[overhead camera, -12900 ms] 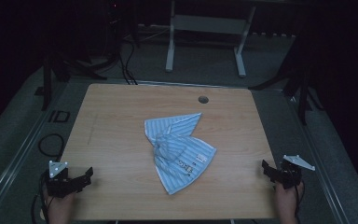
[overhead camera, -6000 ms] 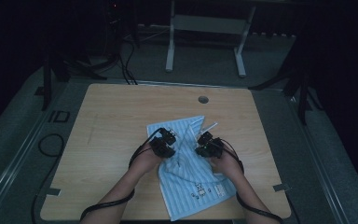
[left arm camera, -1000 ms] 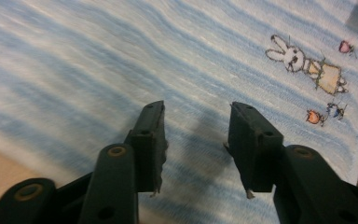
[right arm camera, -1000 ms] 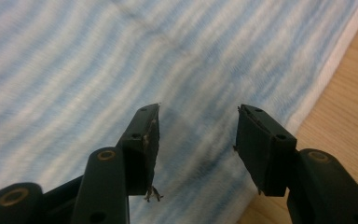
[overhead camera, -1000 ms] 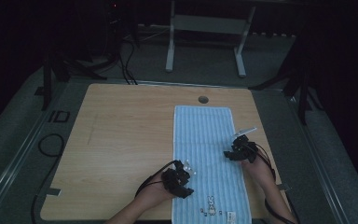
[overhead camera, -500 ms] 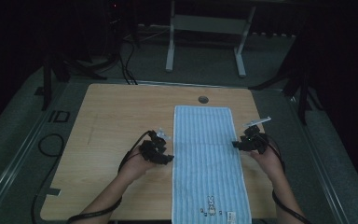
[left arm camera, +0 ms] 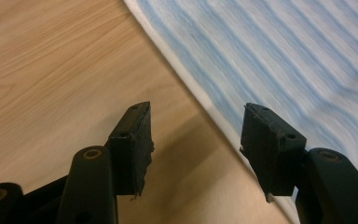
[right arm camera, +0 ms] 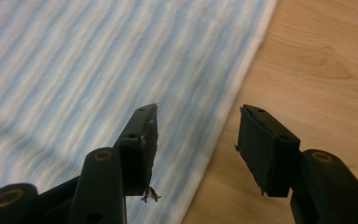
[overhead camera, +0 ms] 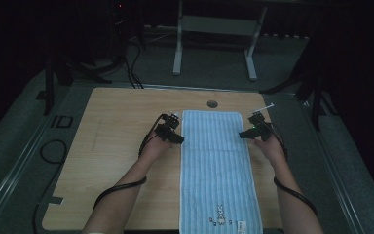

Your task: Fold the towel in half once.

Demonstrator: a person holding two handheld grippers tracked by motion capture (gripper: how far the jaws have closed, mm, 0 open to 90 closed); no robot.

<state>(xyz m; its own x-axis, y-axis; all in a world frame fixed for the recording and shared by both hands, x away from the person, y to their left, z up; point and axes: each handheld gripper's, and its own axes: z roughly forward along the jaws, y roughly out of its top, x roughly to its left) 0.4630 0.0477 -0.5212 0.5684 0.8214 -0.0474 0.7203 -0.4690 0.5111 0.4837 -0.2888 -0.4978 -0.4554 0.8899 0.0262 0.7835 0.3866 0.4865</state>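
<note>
The towel point(overhead camera: 216, 165) lies flat and spread out on the table point(overhead camera: 112, 146), long side toward the person. The left hand-held gripper point(overhead camera: 175, 138) is at its left edge, jaws just opening, nothing between them. The right hand-held gripper point(overhead camera: 247, 134) is over the right edge, jaws apart and empty.

You have one blue-striped towel point(overhead camera: 215, 161) lying flat between your two sets of fingers, and one wooden table point(overhead camera: 112, 141) under them. You hold two grippers: the left gripper point(overhead camera: 177, 139) and the right gripper point(overhead camera: 244, 134), each with two black jaws standing apart, nothing between them.
</note>
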